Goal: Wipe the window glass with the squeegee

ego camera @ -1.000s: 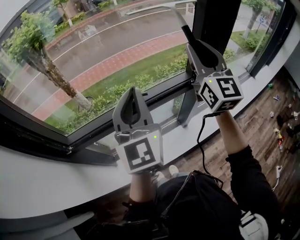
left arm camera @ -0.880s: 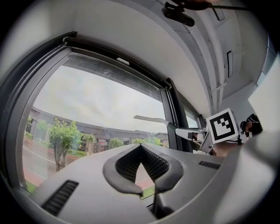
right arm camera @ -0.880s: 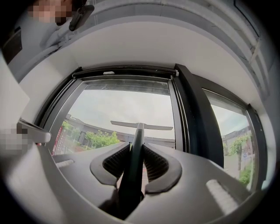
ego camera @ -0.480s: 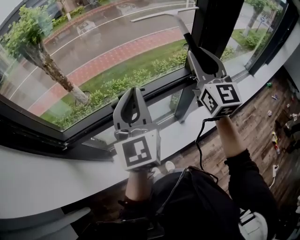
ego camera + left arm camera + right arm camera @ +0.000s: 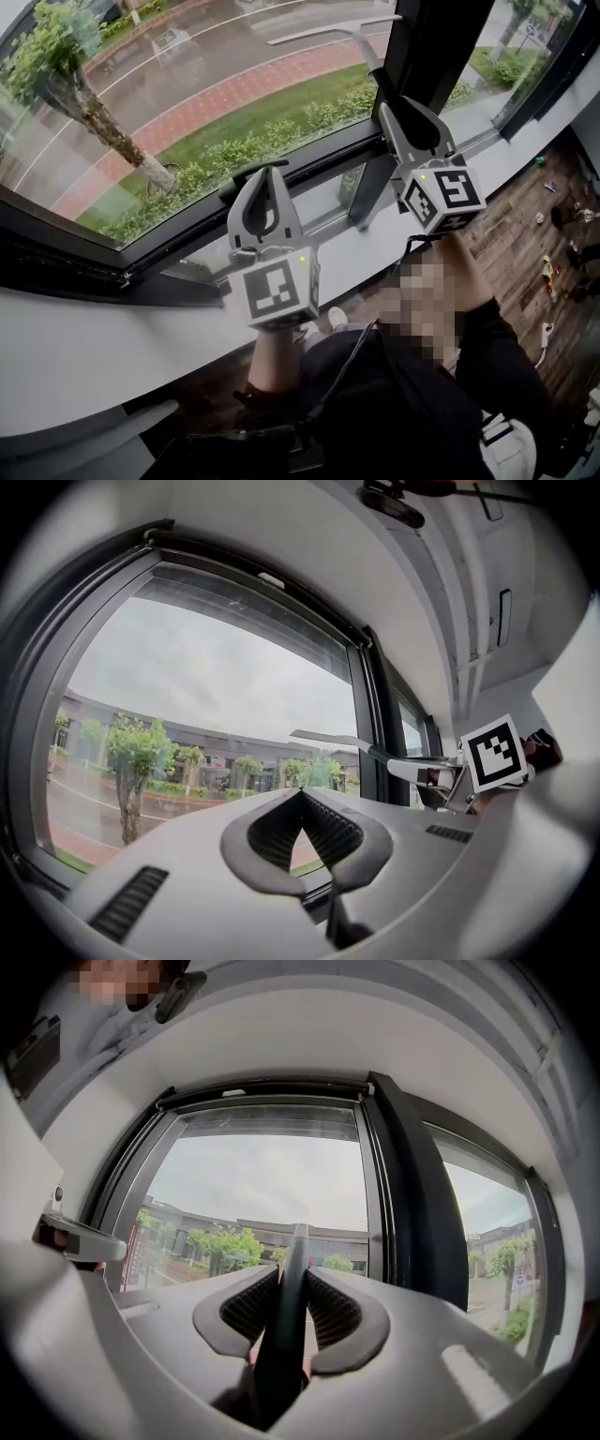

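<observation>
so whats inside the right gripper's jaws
The squeegee's dark handle, clamped between the right gripper's jaws. Its blade reaches up in front of the window glass. The handle's lower end is hidden inside the gripper.

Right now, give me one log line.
right tongs shut on squeegee | blade up before window glass | left tongs shut, empty
</observation>
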`<state>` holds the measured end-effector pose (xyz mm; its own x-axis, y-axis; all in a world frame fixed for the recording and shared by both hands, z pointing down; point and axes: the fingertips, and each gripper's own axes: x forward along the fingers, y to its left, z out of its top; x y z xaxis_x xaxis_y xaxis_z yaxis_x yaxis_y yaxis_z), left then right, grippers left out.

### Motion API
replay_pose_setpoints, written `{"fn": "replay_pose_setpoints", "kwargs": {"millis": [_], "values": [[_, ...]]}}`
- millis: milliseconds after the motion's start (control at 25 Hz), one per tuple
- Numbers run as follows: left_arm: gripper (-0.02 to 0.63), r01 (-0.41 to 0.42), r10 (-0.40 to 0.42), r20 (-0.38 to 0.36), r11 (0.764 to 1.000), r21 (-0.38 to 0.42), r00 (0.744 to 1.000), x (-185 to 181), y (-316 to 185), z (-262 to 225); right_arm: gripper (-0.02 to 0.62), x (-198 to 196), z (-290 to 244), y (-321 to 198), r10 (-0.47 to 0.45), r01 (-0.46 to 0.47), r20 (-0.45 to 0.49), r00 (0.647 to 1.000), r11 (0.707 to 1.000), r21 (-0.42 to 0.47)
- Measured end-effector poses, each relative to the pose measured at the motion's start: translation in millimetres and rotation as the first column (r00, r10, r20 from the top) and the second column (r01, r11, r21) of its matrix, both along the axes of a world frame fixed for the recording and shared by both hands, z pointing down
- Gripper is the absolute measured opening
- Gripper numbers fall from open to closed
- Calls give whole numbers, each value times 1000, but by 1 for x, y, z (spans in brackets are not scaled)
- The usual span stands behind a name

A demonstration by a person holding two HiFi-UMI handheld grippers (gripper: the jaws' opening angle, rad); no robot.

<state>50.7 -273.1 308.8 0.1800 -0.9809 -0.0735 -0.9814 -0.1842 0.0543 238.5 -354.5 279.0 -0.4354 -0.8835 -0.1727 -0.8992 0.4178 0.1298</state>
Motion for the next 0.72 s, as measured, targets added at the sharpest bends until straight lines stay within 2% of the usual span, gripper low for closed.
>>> {"fn": "replay_pose_setpoints", "kwargs": {"millis": [720], "values": [[0, -19, 20, 23, 998, -56, 1000, 10, 0, 32, 95, 4, 54, 3, 8, -12, -42, 999, 995, -103]]}}
